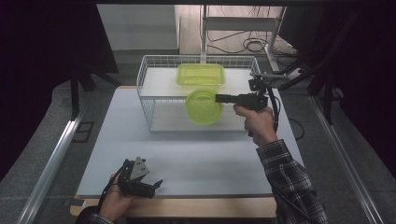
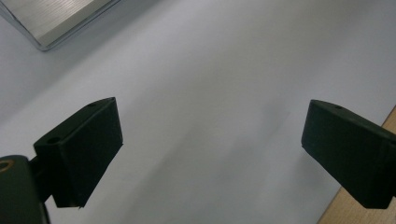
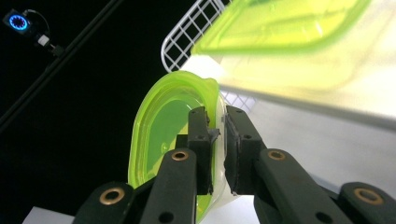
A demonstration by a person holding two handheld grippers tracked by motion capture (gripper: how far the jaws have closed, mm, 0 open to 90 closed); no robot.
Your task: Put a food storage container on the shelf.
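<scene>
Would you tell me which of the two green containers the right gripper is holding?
The round green container, clamped at its rim by the right gripper at the basket's near side. The rectangular green container lies farther back, untouched.

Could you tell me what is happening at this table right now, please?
A person works with a hand-held gripper in each hand. The right hand-held gripper is shut on the rim of a round green lid, holding it on edge at the white wire basket. A rectangular green container sits at the back of the basket. The left hand-held gripper rests open over the near part of the table, holding nothing.
</scene>
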